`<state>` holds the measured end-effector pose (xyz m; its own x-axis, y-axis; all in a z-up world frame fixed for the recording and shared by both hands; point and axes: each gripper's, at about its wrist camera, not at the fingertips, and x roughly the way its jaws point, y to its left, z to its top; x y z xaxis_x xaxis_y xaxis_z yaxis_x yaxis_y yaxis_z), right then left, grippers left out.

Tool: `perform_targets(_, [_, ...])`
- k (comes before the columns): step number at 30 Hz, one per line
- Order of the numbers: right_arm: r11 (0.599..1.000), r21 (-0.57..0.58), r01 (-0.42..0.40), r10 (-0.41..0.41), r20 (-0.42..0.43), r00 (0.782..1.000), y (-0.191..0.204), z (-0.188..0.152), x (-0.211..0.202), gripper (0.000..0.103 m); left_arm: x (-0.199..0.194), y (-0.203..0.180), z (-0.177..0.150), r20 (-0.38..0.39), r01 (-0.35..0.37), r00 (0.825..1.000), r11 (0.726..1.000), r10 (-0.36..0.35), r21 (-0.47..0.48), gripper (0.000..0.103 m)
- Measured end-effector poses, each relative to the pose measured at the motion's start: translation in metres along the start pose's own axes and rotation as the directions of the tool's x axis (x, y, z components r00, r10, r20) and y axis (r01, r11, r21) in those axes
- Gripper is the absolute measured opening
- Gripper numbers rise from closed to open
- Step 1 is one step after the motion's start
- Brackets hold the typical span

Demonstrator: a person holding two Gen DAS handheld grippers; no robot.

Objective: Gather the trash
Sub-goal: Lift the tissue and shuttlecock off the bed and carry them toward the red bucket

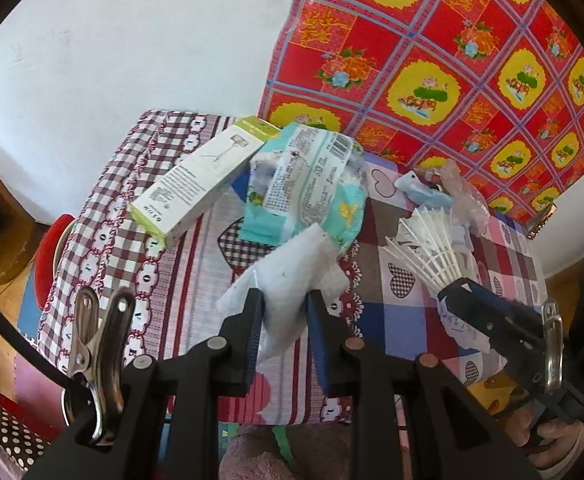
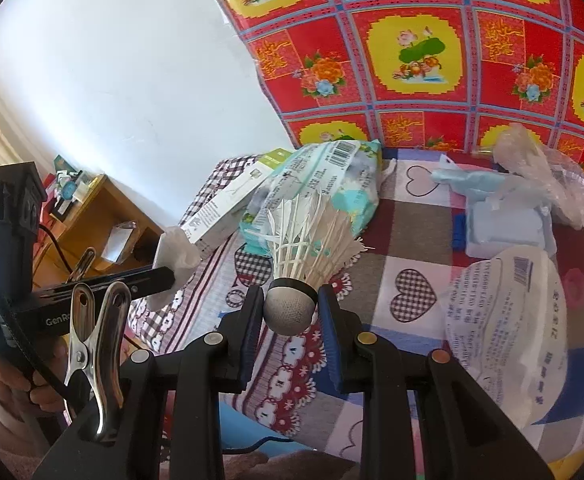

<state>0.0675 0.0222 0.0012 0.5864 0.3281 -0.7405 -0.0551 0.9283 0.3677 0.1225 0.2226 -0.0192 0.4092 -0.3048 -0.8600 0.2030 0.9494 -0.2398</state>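
A: Left wrist view first. Looked down past the left gripper (image 1: 283,312) at bottom centre, jaws clamped on a crumpled white tissue (image 1: 292,276), soft and faintly speckled, bulging up out of the pads.

B: And further right in that frame?

A: Caught the right gripper (image 1: 457,286) at lower right, closed on a shuttlecock (image 1: 431,248) with splayed, frayed white feathers. Behind them, mid-frame: a teal wet-wipe pack (image 1: 315,184) with a barcode, a white and green carton (image 1: 200,184) leaning at its left, crinkled clear plastic (image 1: 465,196) at the right.

B: Surface?

A: Patchwork tablecloth (image 1: 196,264), checks and hearts. White wall at upper left, red and yellow floral cloth (image 1: 451,60) filling upper right.

B: Right wrist view?

A: Right gripper (image 2: 290,310) at bottom centre, pads pressed on either side of the shuttlecock's (image 2: 311,236) rounded grey-white cork, feathers fanning upward, several bent or broken. Left gripper (image 2: 172,276) seen side-on at left, tissue (image 2: 176,248) bunched at its tip.

B: Room?

A: Same tablecloth (image 2: 407,240), a white printed wrapper (image 2: 503,332) at lower right, a pale blue packet (image 2: 503,228) above it. Wooden shelf (image 2: 92,216) at the far left under the white wall.
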Motion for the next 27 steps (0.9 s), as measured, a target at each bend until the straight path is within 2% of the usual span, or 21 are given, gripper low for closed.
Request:
perform_targets(13, [0.996,-0.068,-0.050,0.048,-0.028,0.998,0.012,0.011,0.015,0.029,-0.003,0.007,0.007,0.010,-0.035,0.999,0.998,0.036,-0.053,0.023])
perform_targets(27, [0.975,-0.161,-0.150,0.140,-0.075,0.987,0.017,0.032,0.034,0.029,-0.009,0.004,0.019,0.048,-0.095,0.994,0.988,0.102,-0.124,0.024])
